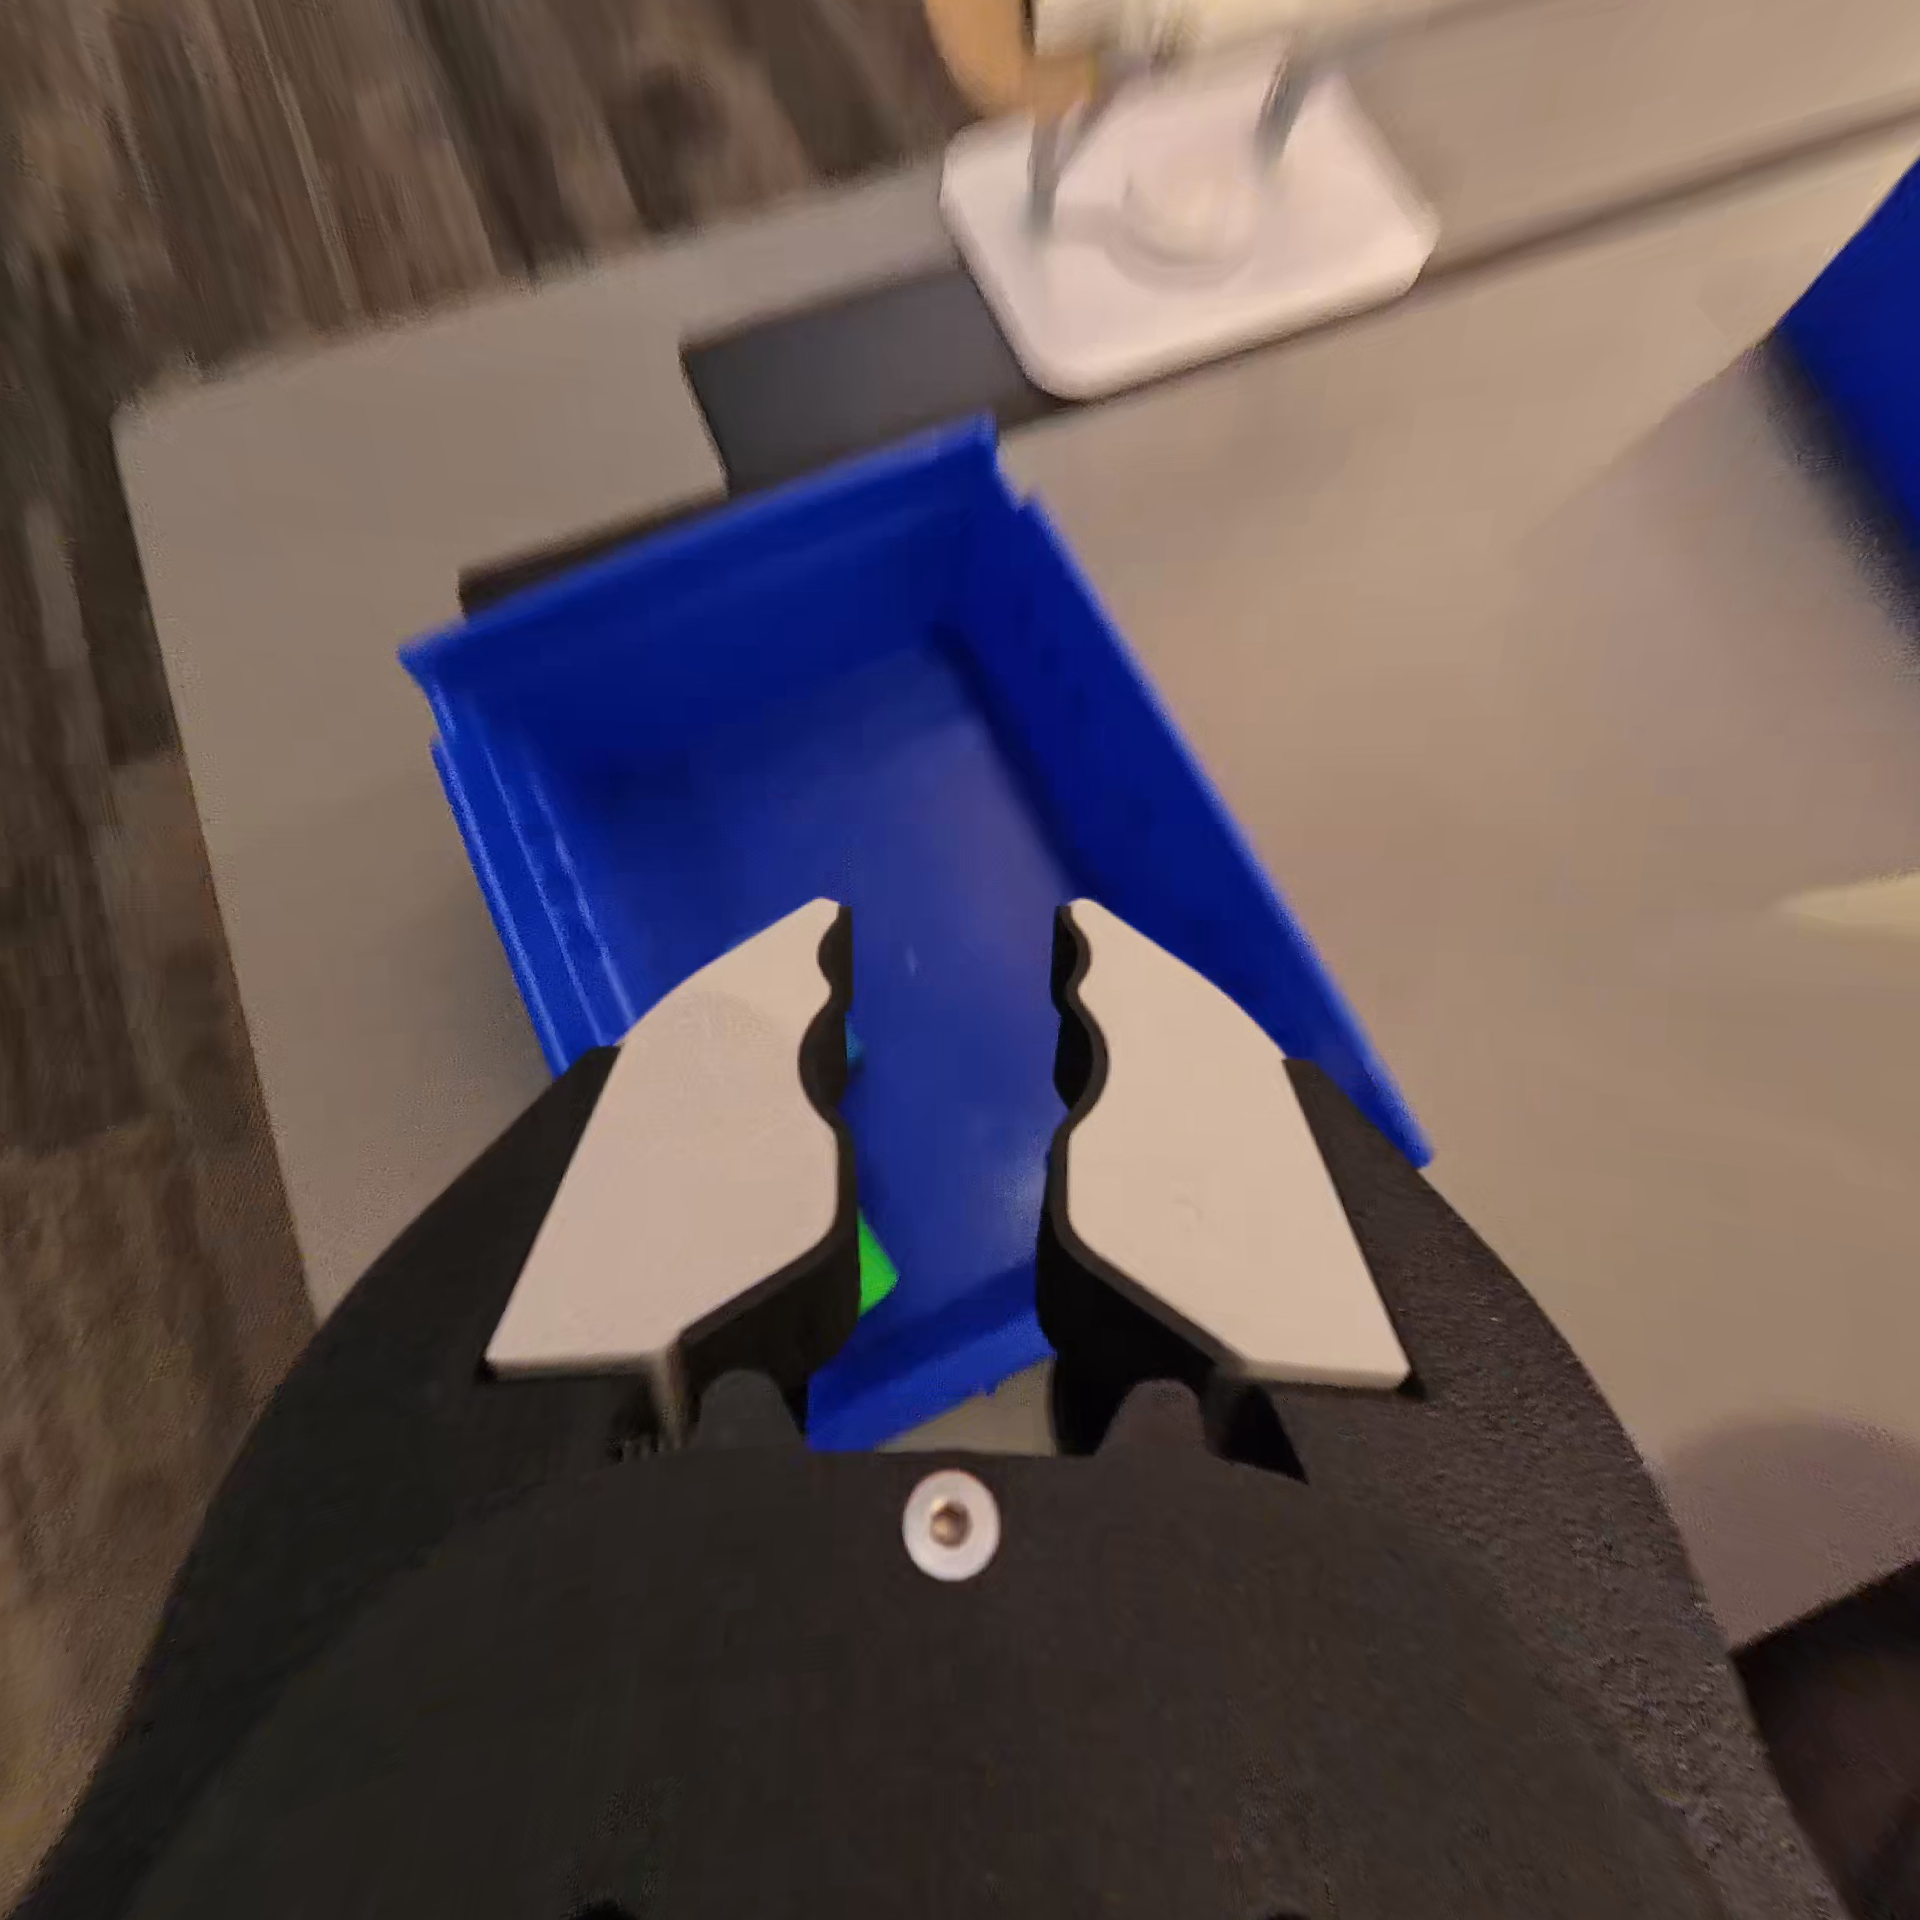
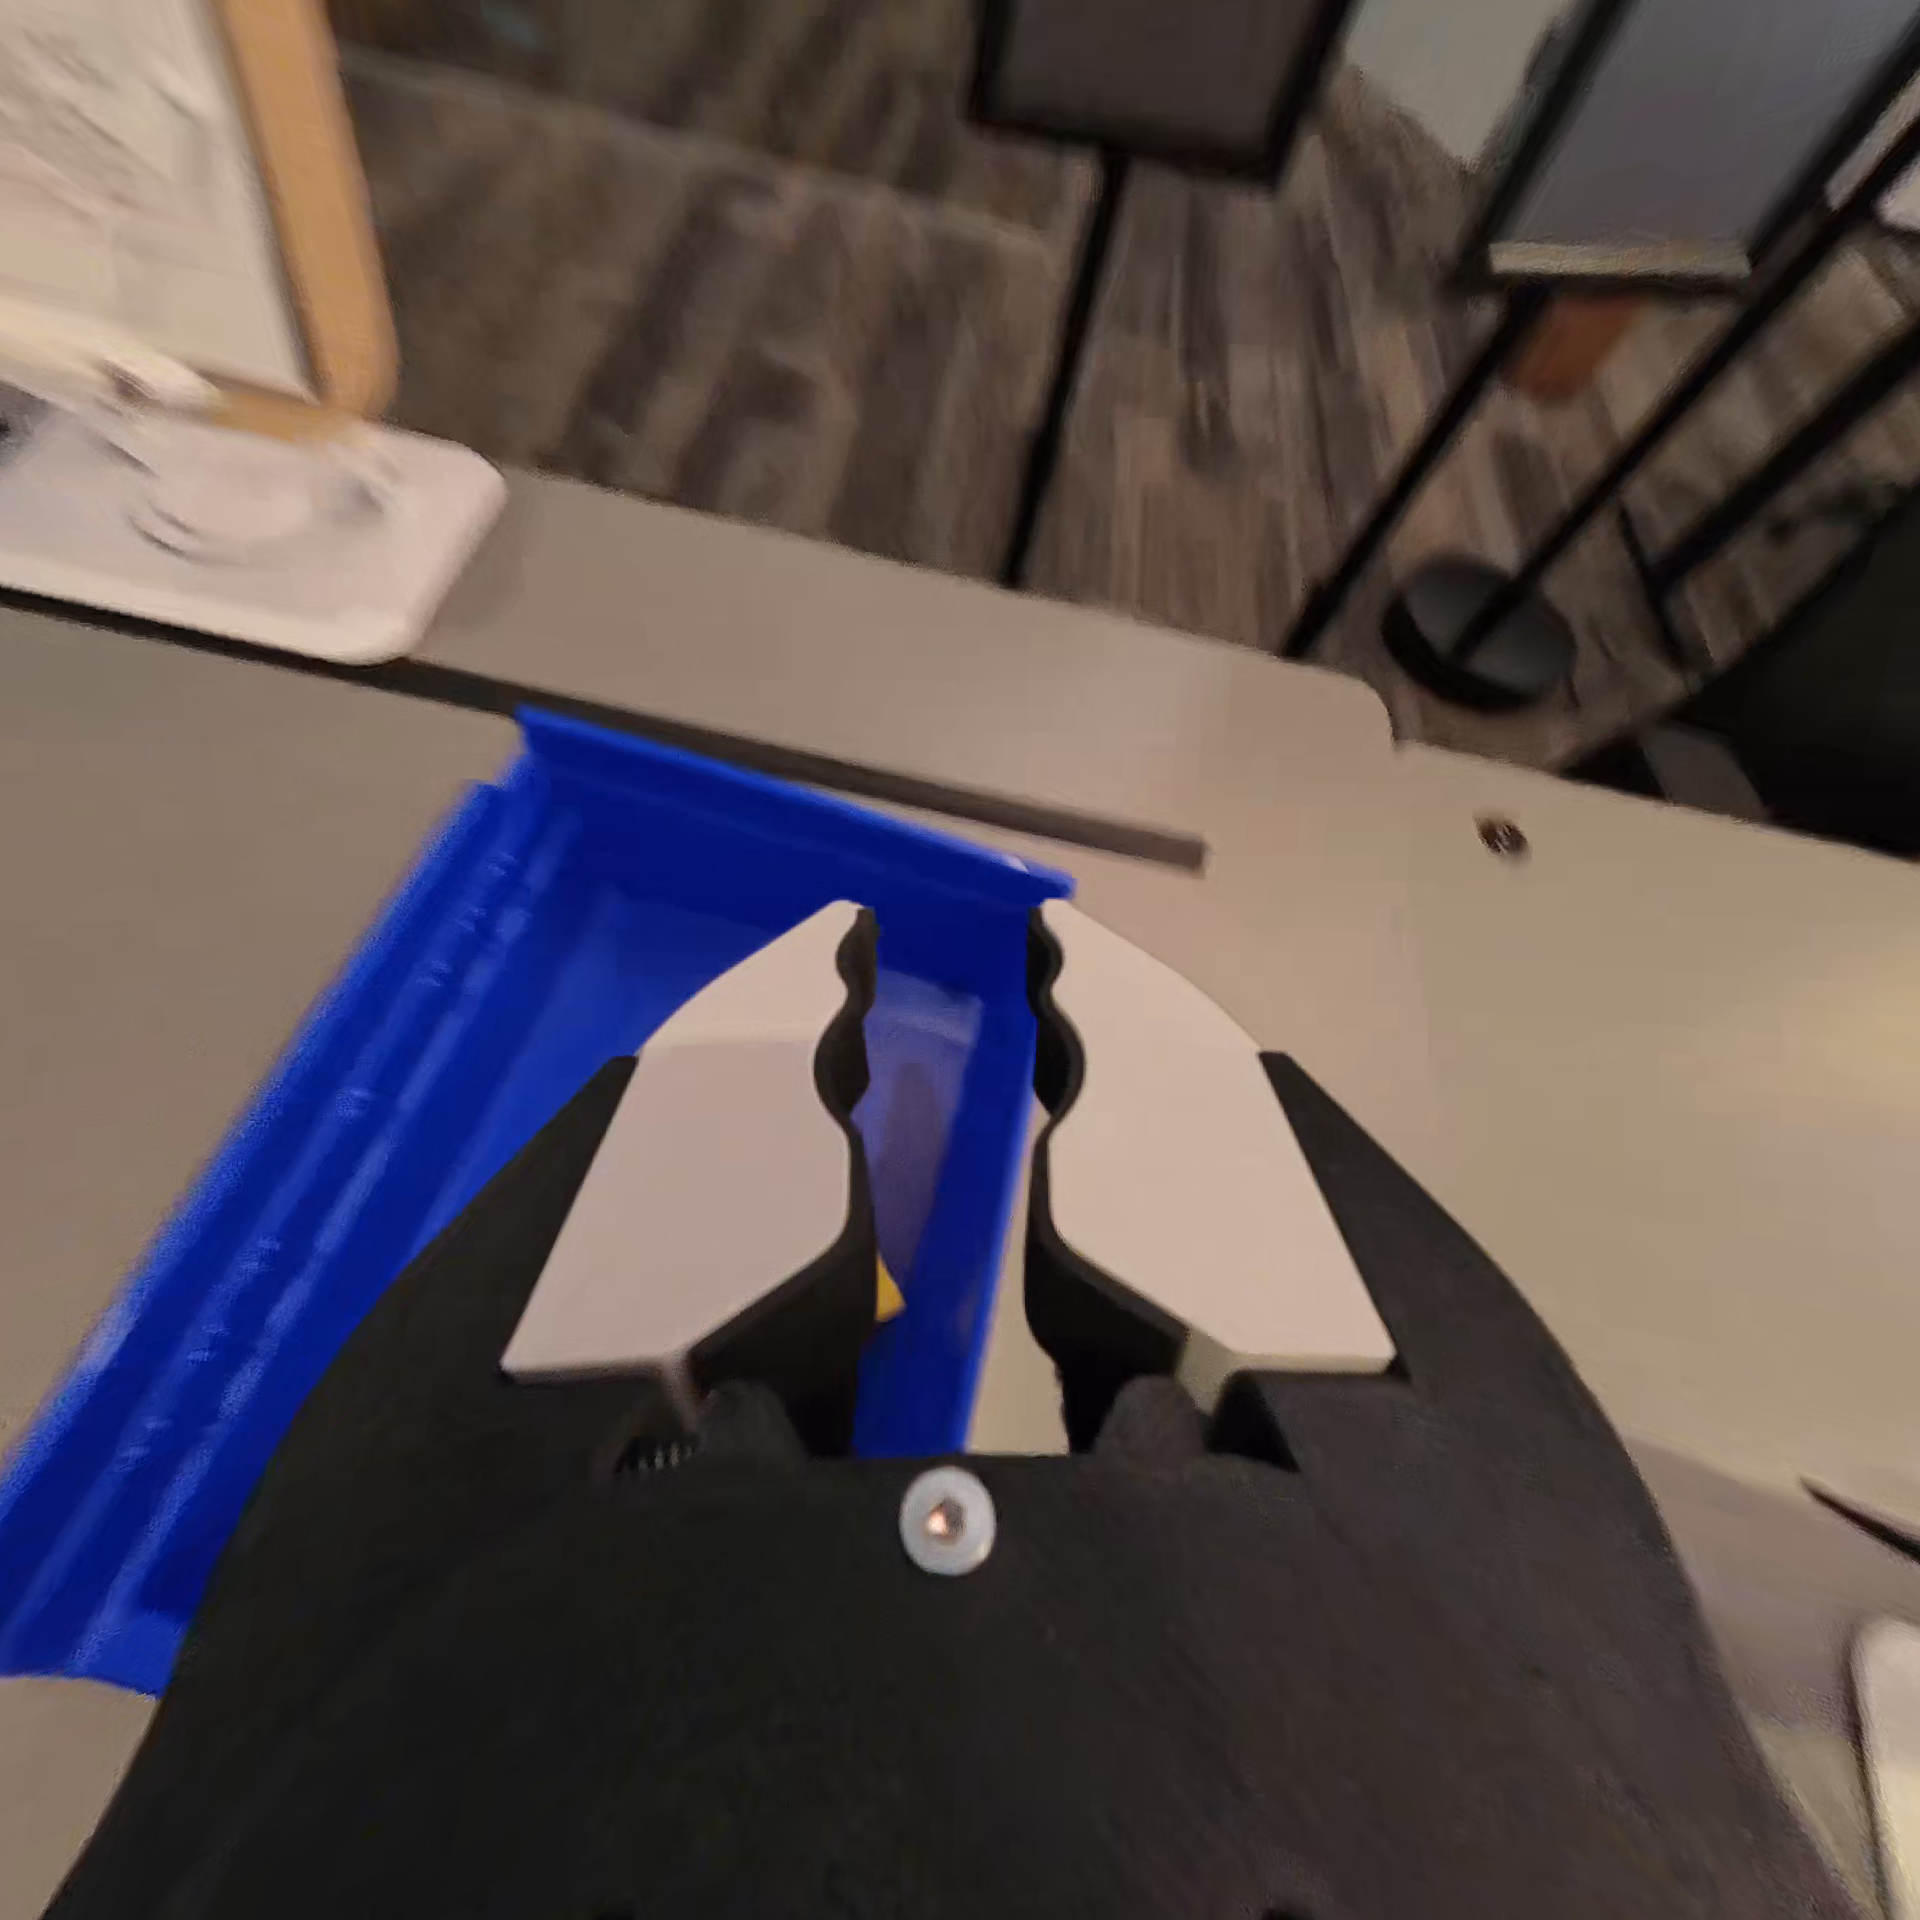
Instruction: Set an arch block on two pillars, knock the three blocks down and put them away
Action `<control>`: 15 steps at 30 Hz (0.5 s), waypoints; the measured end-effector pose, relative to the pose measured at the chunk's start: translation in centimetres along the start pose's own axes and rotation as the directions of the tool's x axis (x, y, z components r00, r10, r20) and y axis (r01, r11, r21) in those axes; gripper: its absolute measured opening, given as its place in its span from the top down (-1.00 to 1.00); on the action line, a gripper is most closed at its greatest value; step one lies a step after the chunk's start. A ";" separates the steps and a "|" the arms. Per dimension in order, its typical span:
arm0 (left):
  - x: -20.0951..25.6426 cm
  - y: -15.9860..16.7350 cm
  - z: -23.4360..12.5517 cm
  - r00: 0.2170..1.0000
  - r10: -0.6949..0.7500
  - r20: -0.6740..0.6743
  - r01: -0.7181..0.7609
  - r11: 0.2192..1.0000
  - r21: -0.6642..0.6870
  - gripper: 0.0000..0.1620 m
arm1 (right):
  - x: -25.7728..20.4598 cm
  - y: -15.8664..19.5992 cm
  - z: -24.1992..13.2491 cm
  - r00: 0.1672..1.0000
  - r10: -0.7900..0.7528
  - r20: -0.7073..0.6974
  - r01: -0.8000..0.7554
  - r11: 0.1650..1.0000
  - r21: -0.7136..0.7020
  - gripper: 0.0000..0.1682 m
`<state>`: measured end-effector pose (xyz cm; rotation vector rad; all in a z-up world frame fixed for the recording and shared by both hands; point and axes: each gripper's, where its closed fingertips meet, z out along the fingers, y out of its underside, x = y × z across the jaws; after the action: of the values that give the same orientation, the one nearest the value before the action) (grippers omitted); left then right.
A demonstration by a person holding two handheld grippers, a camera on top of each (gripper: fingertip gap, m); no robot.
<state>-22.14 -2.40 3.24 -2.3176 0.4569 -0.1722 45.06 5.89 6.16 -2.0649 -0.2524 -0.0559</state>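
My left gripper [image 1: 951,914] is open and empty above a blue bin [image 1: 727,665] on the grey table. A green block [image 1: 876,1270] lies in that bin, mostly hidden behind my left finger, with a sliver of a lighter blue piece [image 1: 854,1051] above it. My right gripper [image 2: 951,914] is open and empty above another blue bin [image 2: 436,1039]. A corner of a yellow block [image 2: 888,1299] shows in that bin, mostly hidden behind my left finger. Both views are motion-blurred.
A white stand base [image 1: 1195,249] sits at the table's far edge; it also shows in the right wrist view [image 2: 239,540]. The edge of the second blue bin [image 1: 1860,343] is at the right. A dark slot [image 1: 852,364] lies behind the left bin. Carpet and black furniture legs [image 2: 1558,416] lie beyond the table. Tip to tip, the grippers are about 70 cm apart. About 20 cm separates my left fingertips from the green block [image 1: 876,1270].
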 end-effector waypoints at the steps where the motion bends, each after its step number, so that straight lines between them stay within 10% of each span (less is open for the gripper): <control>1: -0.5 1.3 1.2 0.999 0.009 0.036 -0.005 0.995 -0.098 0.55 | -0.9 -1.0 -0.4 0.999 0.015 0.041 -0.018 0.998 0.055 0.64; 6: -3.5 5.9 6.3 0.981 -0.028 0.192 0.109 0.899 -0.424 0.56 | -5.5 -3.3 -0.3 0.970 0.011 0.242 -0.065 0.974 0.216 0.64; 15: -4.7 9.7 10.1 0.974 -0.019 0.225 0.154 0.786 -0.598 0.52 | -9.8 -4.1 0.1 0.953 -0.079 0.293 0.011 0.974 0.227 0.65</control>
<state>-26.56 -0.30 -10.63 -2.9634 0.3263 0.2135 34.69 6.35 8.24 -1.8378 -0.4723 0.2509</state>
